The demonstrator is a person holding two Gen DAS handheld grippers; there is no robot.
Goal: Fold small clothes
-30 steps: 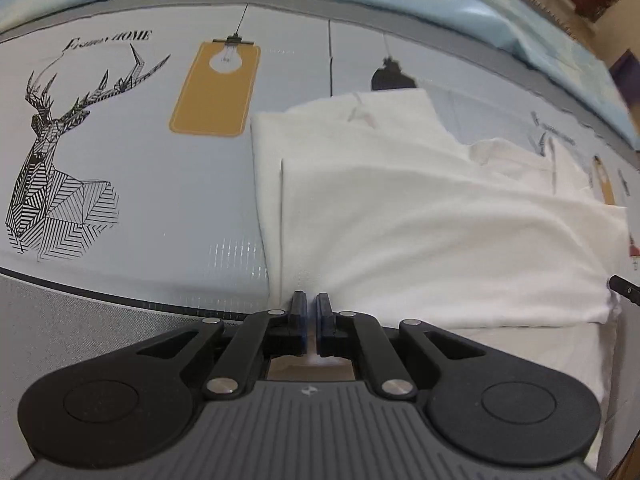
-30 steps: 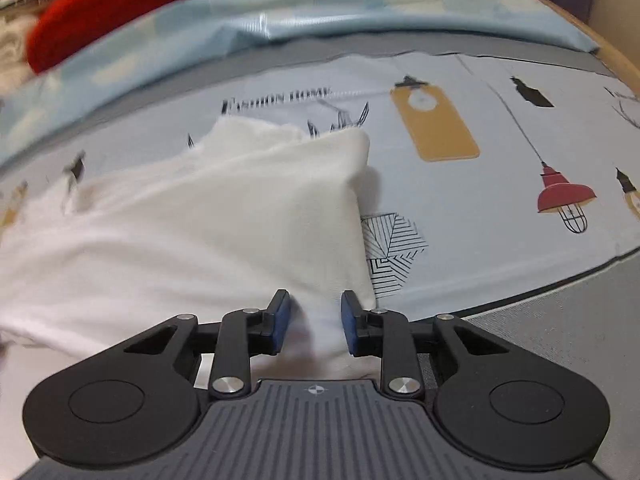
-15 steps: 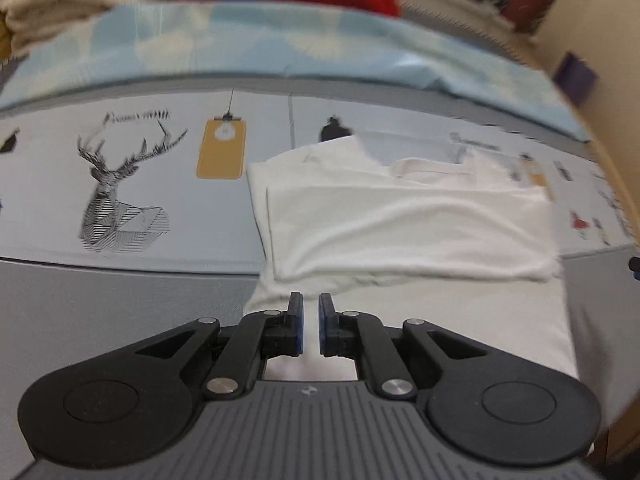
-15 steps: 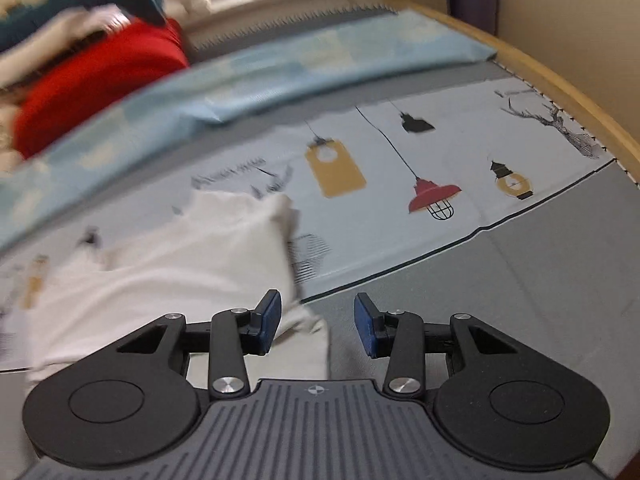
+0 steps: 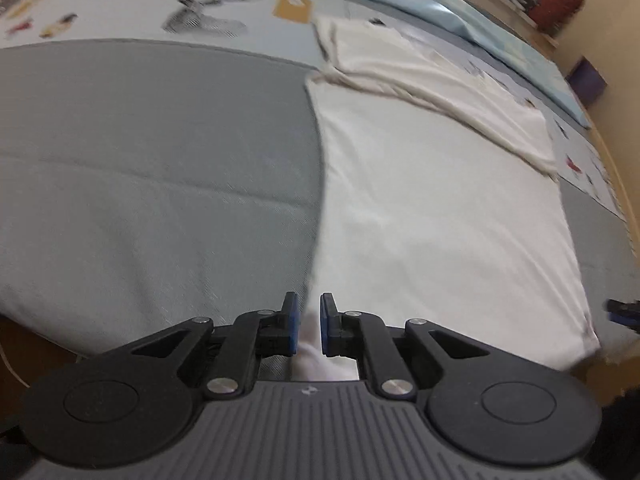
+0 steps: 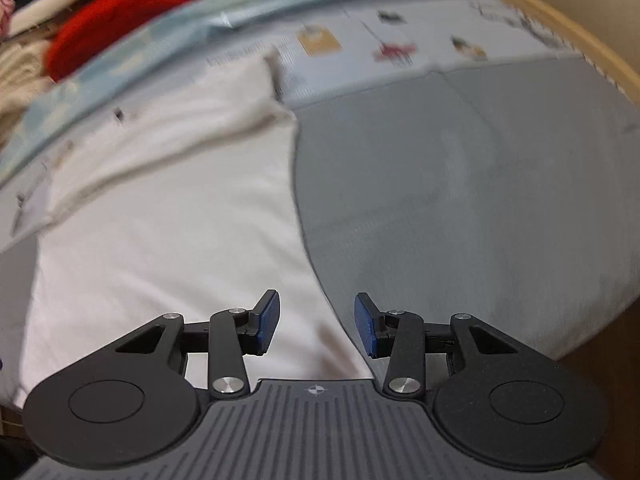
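Note:
A white garment [image 5: 440, 208] lies flat on the bed, its far part folded back over itself into a doubled band [image 5: 420, 76]. My left gripper [image 5: 309, 320] hovers over the garment's near left corner. Its jaws are opening, only narrowly apart, and the cloth shows below the gap without being pinched. In the right wrist view the same garment [image 6: 160, 240] fills the left half. My right gripper [image 6: 316, 322] stands open above the garment's right edge near the hem, nothing clamped. A tip of the right gripper [image 5: 622, 312] shows at the left view's right edge.
The garment rests on a grey bed cover [image 5: 160, 160] with a printed pale blue sheet [image 5: 220, 8] behind it. A red cloth [image 6: 120, 24] and other heaped clothes lie at the far side. A wooden bed rim [image 6: 580, 32] curves along the right.
Both grippers have drawn back from the folded far band to the garment's near end. The left jaws have parted a little; the right jaws have widened and let go of the cloth.

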